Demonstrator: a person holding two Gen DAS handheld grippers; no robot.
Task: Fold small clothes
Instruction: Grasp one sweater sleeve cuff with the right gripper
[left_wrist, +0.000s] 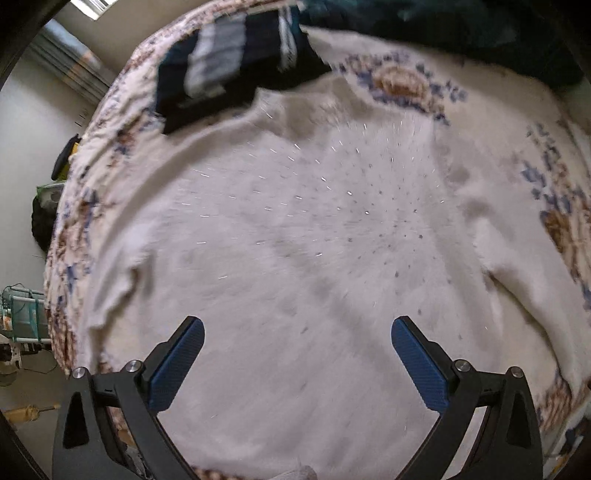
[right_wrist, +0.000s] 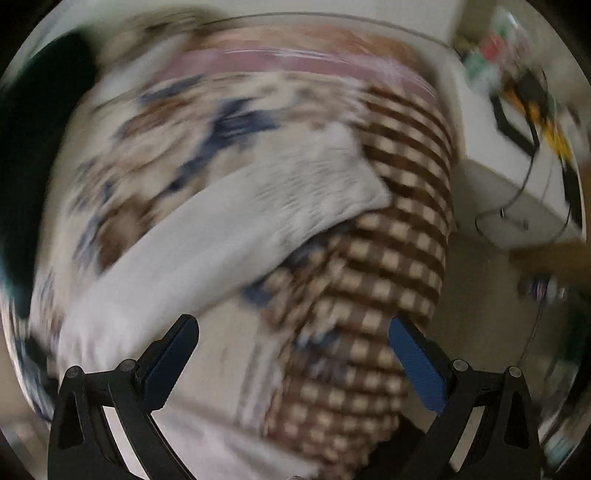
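Observation:
A white sweater (left_wrist: 295, 240) with small shiny specks lies spread flat on a floral bedspread (left_wrist: 399, 79), its sleeves out to both sides. My left gripper (left_wrist: 297, 326) is open and empty, held above the sweater's lower body. In the right wrist view, one white sleeve (right_wrist: 240, 218) lies across the floral bedspread (right_wrist: 155, 122) up to the bed's edge. My right gripper (right_wrist: 293, 326) is open and empty above that sleeve's near part. The right view is heavily blurred.
A folded dark garment with white and grey stripes (left_wrist: 236, 70) lies beyond the sweater's collar. A dark teal cloth (left_wrist: 461, 26) lies at the far right. A brown checked blanket (right_wrist: 399, 236) hangs over the bed's side. A white table with cables (right_wrist: 524, 147) stands beyond.

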